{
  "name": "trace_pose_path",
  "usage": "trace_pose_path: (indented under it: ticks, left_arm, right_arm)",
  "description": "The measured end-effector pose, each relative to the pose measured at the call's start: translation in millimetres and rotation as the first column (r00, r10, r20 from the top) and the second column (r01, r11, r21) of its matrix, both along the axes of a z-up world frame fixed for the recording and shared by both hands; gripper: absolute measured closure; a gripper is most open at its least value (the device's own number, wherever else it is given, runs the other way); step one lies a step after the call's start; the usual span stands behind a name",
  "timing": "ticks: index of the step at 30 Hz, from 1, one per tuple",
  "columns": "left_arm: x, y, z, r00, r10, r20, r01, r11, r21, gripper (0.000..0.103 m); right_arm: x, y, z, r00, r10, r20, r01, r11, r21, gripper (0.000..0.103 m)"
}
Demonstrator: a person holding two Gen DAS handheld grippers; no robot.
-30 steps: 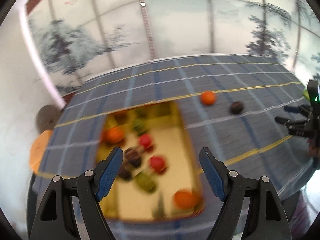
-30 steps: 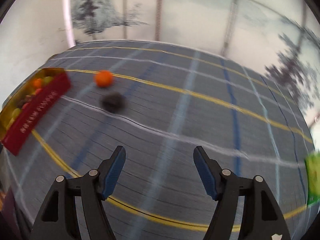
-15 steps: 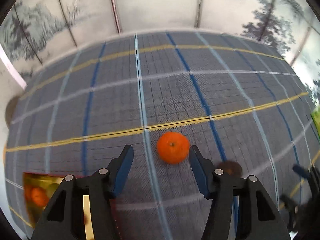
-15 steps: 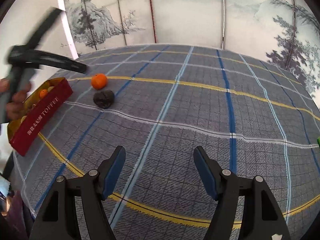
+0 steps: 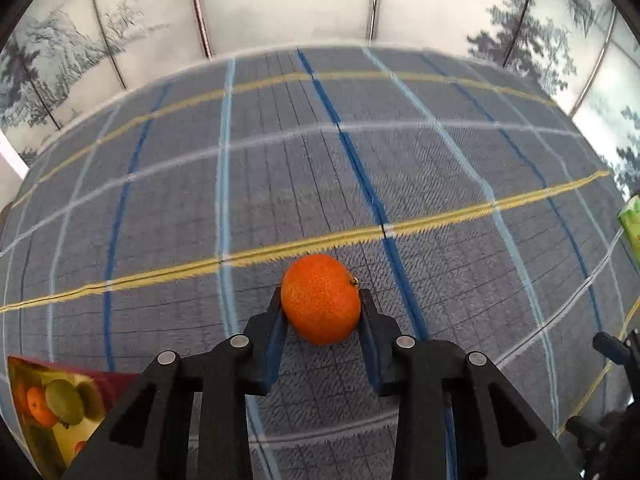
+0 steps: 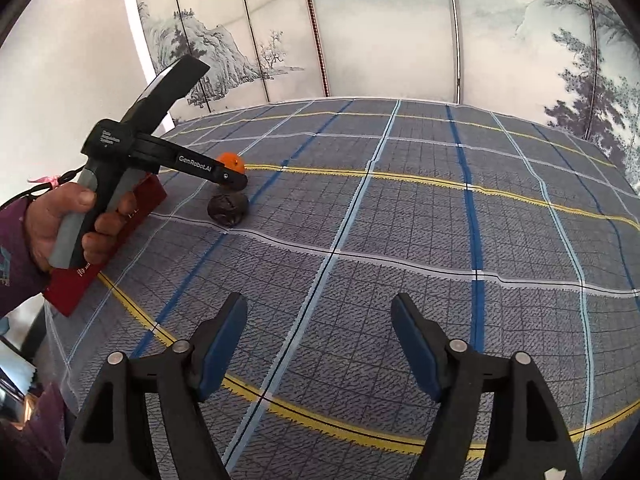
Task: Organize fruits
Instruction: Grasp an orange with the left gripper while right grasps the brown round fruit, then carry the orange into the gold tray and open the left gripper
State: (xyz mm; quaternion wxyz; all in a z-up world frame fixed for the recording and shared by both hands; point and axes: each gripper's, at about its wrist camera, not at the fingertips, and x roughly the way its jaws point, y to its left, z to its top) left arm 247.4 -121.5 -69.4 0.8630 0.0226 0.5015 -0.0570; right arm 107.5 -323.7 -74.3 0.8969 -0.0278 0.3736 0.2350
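1. Your left gripper (image 5: pixel 321 300) has just closed its jaws onto the orange (image 5: pixel 321 298), lower centre of the left wrist view.
2. Your right gripper (image 6: pixel 319 330), jaws just widened, holds nothing.
3. A dark fruit (image 6: pixel 228 209) and the red box (image 6: pixel 116 236) sit at left in the right wrist view.

Our left gripper (image 5: pixel 322 322) and right gripper (image 6: pixel 318 336) share matte black frames, blue-padded fingers (image 6: pixel 224 338) and silver screws; white "GenRobot.AI" lettering marks one arm, with a grey handle and our purple sleeve (image 6: pixel 12 264).
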Motion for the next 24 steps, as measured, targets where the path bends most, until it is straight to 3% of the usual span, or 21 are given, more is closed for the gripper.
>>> trace_pose_path:
  ticks: [4,9,12,16,20,21,22,23,24]
  left_arm:
    - [-21.0,6.7,25.7,0.999,0.018,0.047,-0.016,0.999,-0.052,0.069]
    - [-73.7,15.9,63.6,0.992,0.049,0.119,-0.042,0.997,-0.064,0.068]
    - [-99.7,23.9,76.5,0.987,0.08,0.136,-0.068,0.994,-0.089,0.068]
    - [-139.4,41.2,92.9,0.978,0.125,0.169,-0.111,0.99,-0.092,0.068]
    - [-172.6,67.1,97.9,0.972,0.17,0.162,-0.157,0.983,-0.091,0.068]
    - [-180.5,76.3,98.5,0.97,0.188,0.154,-0.174,0.98,-0.098,0.068]
    - [-188.7,86.2,99.5,0.967,0.208,0.147,-0.195,0.976,-0.096,0.068]
    - [-194.6,91.5,100.9,0.965,0.219,0.146,-0.207,0.974,-0.094,0.068]
    - [-204.5,102.4,103.2,0.96,0.236,0.149,-0.224,0.97,-0.091,0.068]
  right_arm:
    - [0.3,3.6,0.1,1.0,0.011,-0.011,-0.011,1.0,-0.013,0.029]
    - [11.6,17.2,19.4,0.996,0.081,-0.028,-0.079,0.996,0.049,0.026]
    - [28.4,48.0,27.1,0.99,0.144,-0.009,-0.144,0.99,0.008,0.026]
    - [56.2,95.9,16.5,0.975,0.219,-0.045,-0.221,0.974,-0.046,0.026]
    - [75.4,122.6,4.8,0.97,0.232,-0.068,-0.237,0.968,-0.078,0.026]
    - [79.4,127.2,1.4,0.97,0.23,-0.074,-0.236,0.968,-0.083,0.033]
    - [83.2,131.1,-2.1,0.969,0.231,-0.089,-0.239,0.967,-0.084,0.056]
    - [86.4,135.0,-6.4,0.967,0.229,-0.113,-0.239,0.967,-0.092,0.067]
    - [87.5,137.9,-10.8,0.965,0.223,-0.138,-0.238,0.966,-0.102,0.067]
